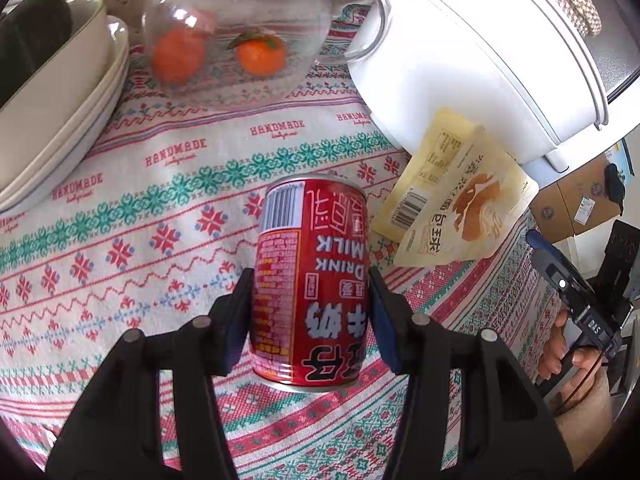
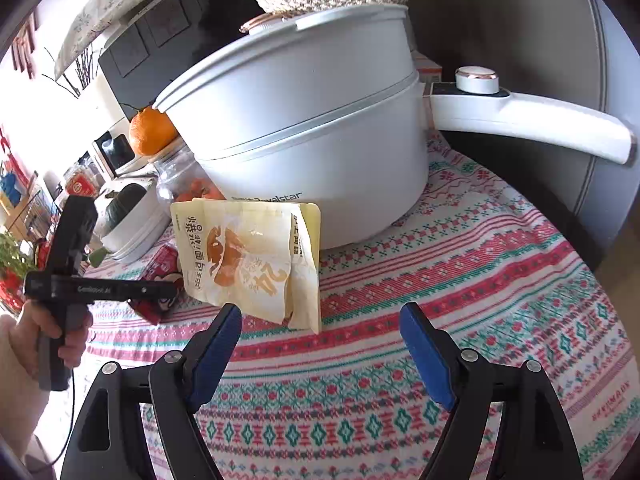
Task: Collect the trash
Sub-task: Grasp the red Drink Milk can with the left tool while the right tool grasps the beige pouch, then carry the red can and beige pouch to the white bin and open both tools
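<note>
A red milk-drink can point(image 1: 314, 280) lies between the fingers of my left gripper point(image 1: 312, 284), which is shut on its sides, over the patterned tablecloth point(image 1: 140, 216). The can also shows in the right wrist view point(image 2: 160, 268), partly hidden behind the left gripper's body. A yellow empty bread wrapper point(image 1: 456, 196) lies against the white pot; in the right wrist view the wrapper point(image 2: 252, 264) is just ahead of my right gripper point(image 2: 320, 320), which is open and empty a little short of it.
A white electric pot point(image 2: 312, 128) with a long handle point(image 2: 532, 120) stands behind the wrapper. A glass jar point(image 1: 240, 24) with oranges point(image 1: 262, 54) and stacked cream bowls point(image 1: 60, 120) stand at the far left. The table edge is to the right.
</note>
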